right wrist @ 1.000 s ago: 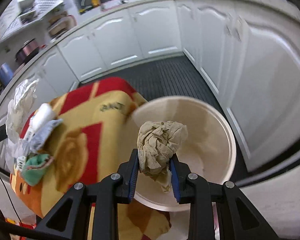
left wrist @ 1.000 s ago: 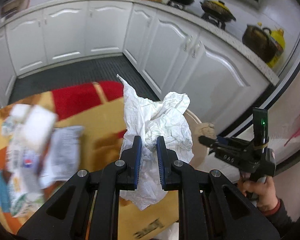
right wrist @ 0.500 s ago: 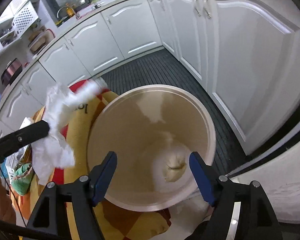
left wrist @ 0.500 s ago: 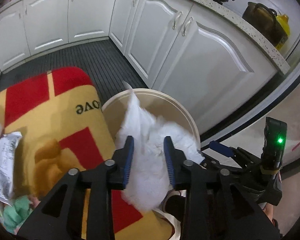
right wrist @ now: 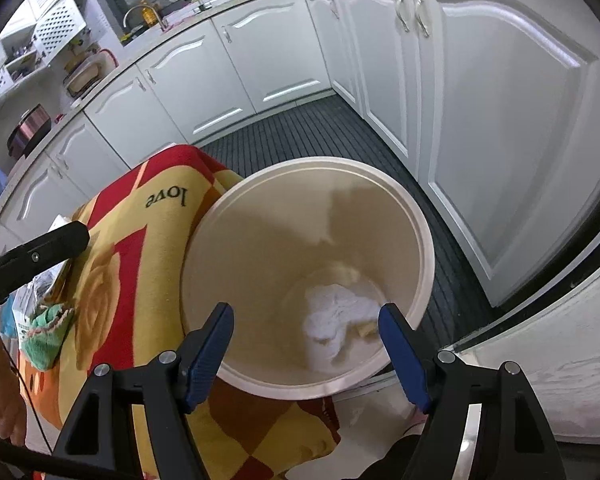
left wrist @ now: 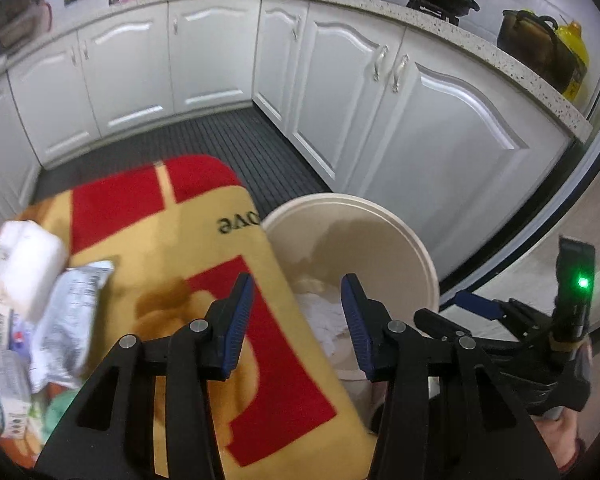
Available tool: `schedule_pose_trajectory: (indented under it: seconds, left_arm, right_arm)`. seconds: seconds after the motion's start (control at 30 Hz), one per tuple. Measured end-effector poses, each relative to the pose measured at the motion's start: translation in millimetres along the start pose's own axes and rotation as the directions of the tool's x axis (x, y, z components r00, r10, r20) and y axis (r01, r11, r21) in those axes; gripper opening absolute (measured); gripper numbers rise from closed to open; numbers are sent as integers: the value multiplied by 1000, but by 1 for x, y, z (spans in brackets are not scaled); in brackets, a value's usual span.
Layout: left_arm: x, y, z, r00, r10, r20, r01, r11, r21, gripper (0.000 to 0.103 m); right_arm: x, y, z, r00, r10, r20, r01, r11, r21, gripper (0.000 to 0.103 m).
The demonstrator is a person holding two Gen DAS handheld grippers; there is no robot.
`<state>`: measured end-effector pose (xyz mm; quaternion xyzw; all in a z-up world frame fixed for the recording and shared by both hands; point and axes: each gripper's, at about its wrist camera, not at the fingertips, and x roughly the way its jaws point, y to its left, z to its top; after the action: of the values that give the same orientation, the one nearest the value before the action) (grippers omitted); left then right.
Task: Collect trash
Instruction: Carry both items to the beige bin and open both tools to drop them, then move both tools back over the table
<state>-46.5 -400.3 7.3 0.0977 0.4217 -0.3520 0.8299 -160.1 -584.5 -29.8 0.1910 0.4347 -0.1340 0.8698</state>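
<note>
Now both claws, left [left wrist: 298, 320] & right [right wrist: 306, 350], gape wide, holding nothing, over bin rim [right wrist: 428, 240].

The left gripper [left wrist: 296, 320], black with blue-padded fingers [left wrist: 238, 320], has its jaws spread wide and empty. Between the fingers, the rim of a round cream plastic bin [left wrist: 384, 216] is visible, with crumpled white paper [left wrist: 320, 316] lying inside. The bin stands just beside a table covered by a yellow-and-red patterned cloth [left wrist: 172, 248]. Blurred white wrappers and packets [left wrist: 40, 304] lie on the cloth at left. The right gripper [left wrist: 472, 304], black with a green indicator light [left wrist: 583, 282], is at lower right. White kitchen cabinets [left wrist: 420, 128] stand behind.
</note>
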Motion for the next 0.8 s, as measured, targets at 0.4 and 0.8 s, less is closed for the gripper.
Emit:
schedule_pose_trajectory:
  seconds: [0.4,0.8]
  left_arm:
    - [-42,21,-19,987,116,112,-114,993,-20,43]
    - [-91,62,-44,951,222,214,-206,974,-91,49]
  right_arm:
    - [-26,46,0,996,-5,87,11,998,-64,74]
    - [-56,99,1,985,28,173,-7,992,-122,82]
